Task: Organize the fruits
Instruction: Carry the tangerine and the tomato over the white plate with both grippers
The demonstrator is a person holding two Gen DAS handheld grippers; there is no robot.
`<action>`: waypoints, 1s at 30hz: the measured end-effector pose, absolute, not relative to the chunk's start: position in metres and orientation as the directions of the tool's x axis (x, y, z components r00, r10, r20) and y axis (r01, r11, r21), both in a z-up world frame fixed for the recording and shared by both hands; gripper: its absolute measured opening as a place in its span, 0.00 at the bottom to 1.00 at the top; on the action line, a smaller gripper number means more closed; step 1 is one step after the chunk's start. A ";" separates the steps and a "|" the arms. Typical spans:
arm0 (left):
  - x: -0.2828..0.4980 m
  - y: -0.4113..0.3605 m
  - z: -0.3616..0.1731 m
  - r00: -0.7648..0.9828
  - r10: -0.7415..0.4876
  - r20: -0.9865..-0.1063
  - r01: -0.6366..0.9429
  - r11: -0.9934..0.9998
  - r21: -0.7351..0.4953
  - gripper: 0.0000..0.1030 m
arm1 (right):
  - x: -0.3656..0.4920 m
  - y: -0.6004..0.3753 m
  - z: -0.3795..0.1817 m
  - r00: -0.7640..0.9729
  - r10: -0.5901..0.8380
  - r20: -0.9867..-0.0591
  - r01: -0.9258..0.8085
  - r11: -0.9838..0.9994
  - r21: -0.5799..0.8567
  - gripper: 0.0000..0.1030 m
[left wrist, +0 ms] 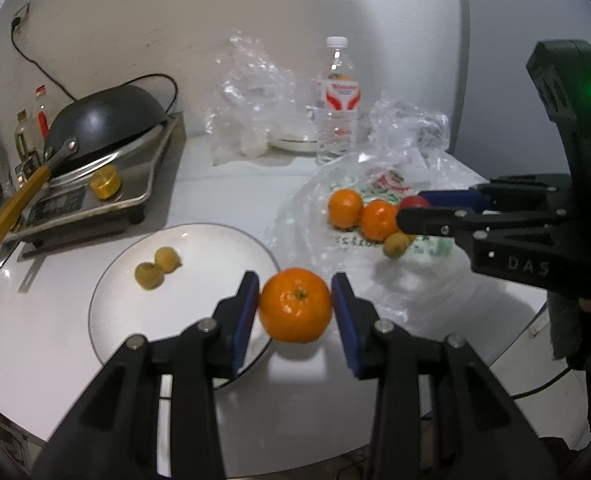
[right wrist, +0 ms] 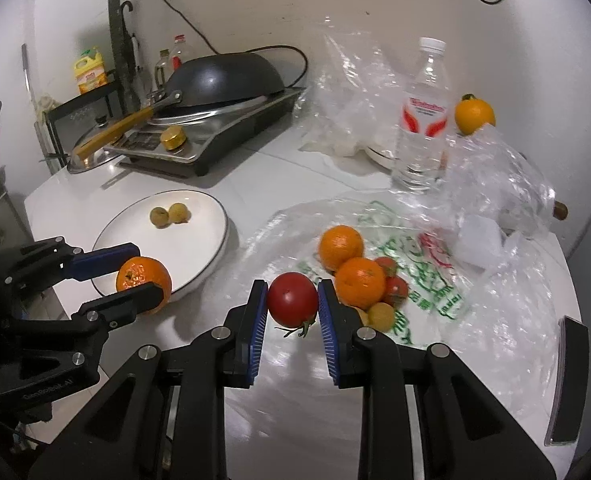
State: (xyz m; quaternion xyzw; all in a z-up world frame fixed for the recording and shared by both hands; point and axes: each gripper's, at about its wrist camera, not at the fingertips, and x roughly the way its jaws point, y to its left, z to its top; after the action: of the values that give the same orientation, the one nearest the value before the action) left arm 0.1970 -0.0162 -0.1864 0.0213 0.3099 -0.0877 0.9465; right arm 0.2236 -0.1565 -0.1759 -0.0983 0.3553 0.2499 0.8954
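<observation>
Both grippers loaded: fruit held over plate rim and bag.
Left gripper [left wrist: 295, 304] jaws are clamped on orange [left wrist: 295, 305] at plate [left wrist: 199, 248] edge; right gripper [right wrist: 291, 300] jaws are clamped on tomato [right wrist: 291, 299] above plastic bag [right wrist: 435, 280], remaining oranges [right wrist: 351, 264] just beside.

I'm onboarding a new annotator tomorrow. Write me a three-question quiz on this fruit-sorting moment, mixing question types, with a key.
1. True or false: the left gripper is shut on a round orange mandarin.
2. Multiple choice: what does the right gripper hold? A) a yellow lemon B) a round red tomato C) a green pear
3. Fill in: the white round plate with a dark rim carries ___ small yellow-green fruits.

Key: 1 true. 2 B. 3 two.
</observation>
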 end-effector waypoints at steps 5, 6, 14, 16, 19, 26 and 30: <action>0.193 0.000 -0.190 0.793 -0.145 -0.592 0.168 0.986 -0.016 0.37 | 0.221 -0.139 -0.178 0.614 0.383 -0.690 -0.529 0.848 0.000 0.27; 0.193 0.003 -0.191 0.793 -0.144 -0.592 0.167 0.986 -0.017 0.37 | 0.221 -0.136 -0.179 0.613 0.384 -0.691 -0.532 0.847 -0.001 0.27; 0.192 0.032 -0.198 0.797 -0.119 -0.591 0.128 0.991 -0.027 0.37 | 0.221 -0.106 -0.183 0.591 0.393 -0.704 -0.564 0.826 -0.013 0.27; 0.192 0.039 -0.200 0.798 -0.113 -0.592 0.118 0.993 -0.030 0.37 | 0.222 -0.097 -0.183 0.586 0.396 -0.707 -0.573 0.819 -0.017 0.27; 0.193 0.050 -0.203 0.798 -0.104 -0.594 0.105 0.994 -0.033 0.37 | 0.223 -0.088 -0.183 0.581 0.401 -0.708 -0.584 0.812 -0.020 0.27; 0.196 0.072 -0.212 0.796 -0.086 -0.600 0.079 0.996 -0.039 0.37 | 0.228 -0.058 -0.186 0.561 0.416 -0.716 -0.616 0.788 -0.025 0.27; 0.201 0.081 -0.217 0.797 -0.074 -0.600 0.072 0.997 -0.027 0.37 | 0.233 -0.042 -0.192 0.545 0.418 -0.727 -0.629 0.777 -0.025 0.27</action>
State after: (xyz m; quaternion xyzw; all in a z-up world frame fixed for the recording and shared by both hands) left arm 0.2014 0.0806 -0.2171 -0.0014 0.3166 -0.0386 0.9478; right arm 0.2326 -0.0423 -0.1921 -0.1431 0.3693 0.3018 0.8672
